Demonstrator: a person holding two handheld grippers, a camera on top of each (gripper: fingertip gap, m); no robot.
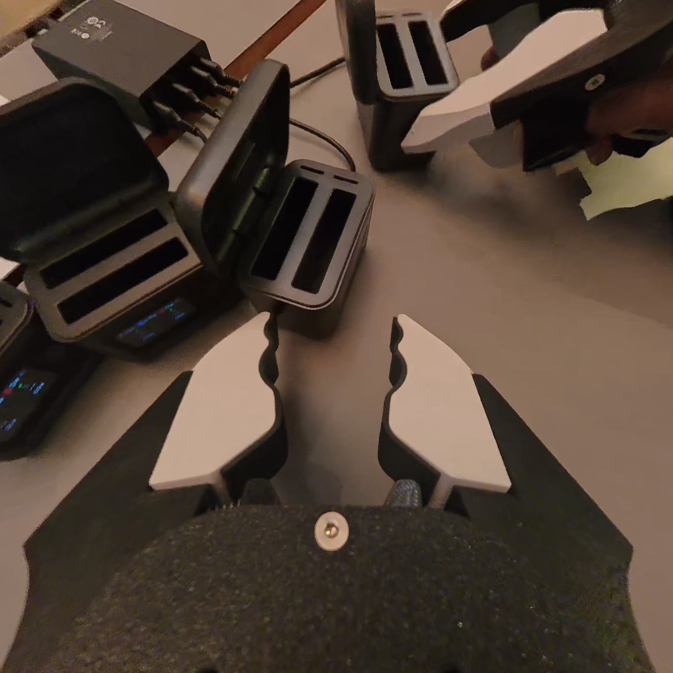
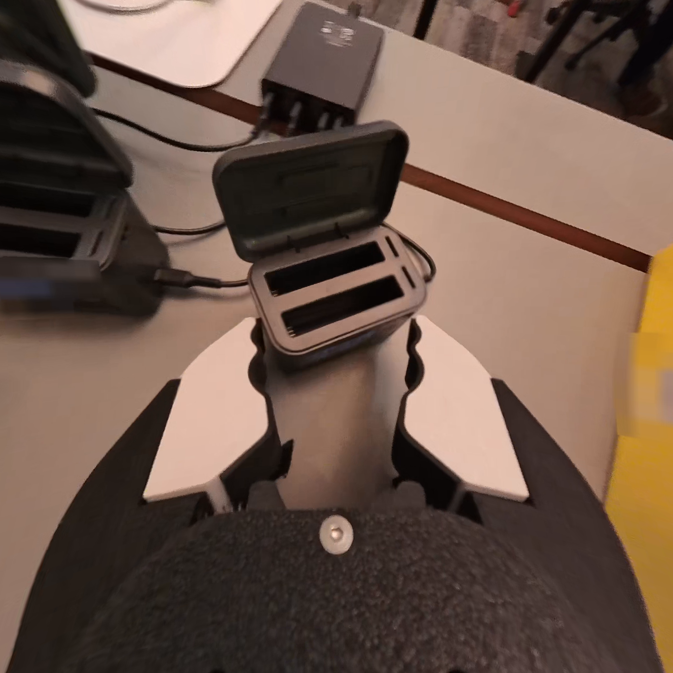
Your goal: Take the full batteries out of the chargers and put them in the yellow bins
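Standing chargers: four dark battery chargers sit on the pale table (image 1: 491, 327), lids flipped up.
Nearest charger to the right tool: the right-hand charger (image 2: 338, 298) has both long slots dark and hollow, its lid (image 2: 309, 189) tilted back; the same unit shows in the left wrist view (image 1: 408, 73).
Middle charger: this one (image 1: 309, 236) also shows two hollow slots, with its lid (image 1: 236, 160) standing nearly upright beside it.
Left charger: this unit (image 1: 116, 269) has two dark slots and a lit coloured screen on its front face; a fourth charger (image 1: 18, 393) shows only its screen at the frame edge.
Batteries: I cannot see any in the slots that face the cameras.
Yellow bin: a yellow wall (image 2: 652, 400) stands at the right edge of the right wrist view, near that charger, blurred.
Right gripper (image 2: 335, 327): jaws spread wide, tips flanking the front of its charger; contact unclear.
Left gripper (image 1: 333, 320): jaws wide apart, gripping nothing, tips just short of the middle charger.
Power block: a black multi-port adapter (image 1: 120, 51) with cables (image 1: 327, 138) running to the chargers.
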